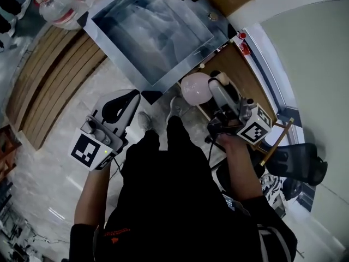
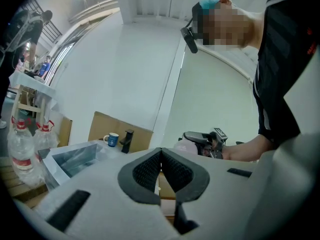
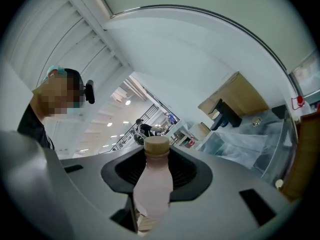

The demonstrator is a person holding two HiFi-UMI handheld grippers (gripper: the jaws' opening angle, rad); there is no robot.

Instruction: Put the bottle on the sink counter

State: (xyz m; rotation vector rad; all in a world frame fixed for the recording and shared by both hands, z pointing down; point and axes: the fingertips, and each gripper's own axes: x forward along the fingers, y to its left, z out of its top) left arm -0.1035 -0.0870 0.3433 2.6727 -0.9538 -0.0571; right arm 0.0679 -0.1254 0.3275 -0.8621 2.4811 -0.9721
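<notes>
The right gripper [image 3: 155, 176] was clamped on a pale pink plastic bottle with a tan cap [image 3: 152, 186], upright between its jaws. The steel sink counter [image 1: 115, 52] lay ahead, well apart, so placing remained. The left gripper [image 2: 161, 170] was closed and empty.

I am in what looks like a big open hall fitted out as a mock kitchen corner, not a home. A steel sink [image 1: 152, 31] wrapped in clear plastic film has a black faucet [image 2: 127, 140], a blue mug [image 2: 113, 139] and a bare cardboard panel [image 2: 107, 126] behind it. Large water bottles [image 1: 60, 7] stand beside it, near wooden slats [image 1: 54, 75]. The floor [image 1: 43, 179] is pale polished tile. Far off I see a railed staircase [image 3: 120, 139], ceiling lights [image 3: 127, 102] and a person [image 3: 145, 129]; a black chair [image 1: 297, 165] stands close by.
</notes>
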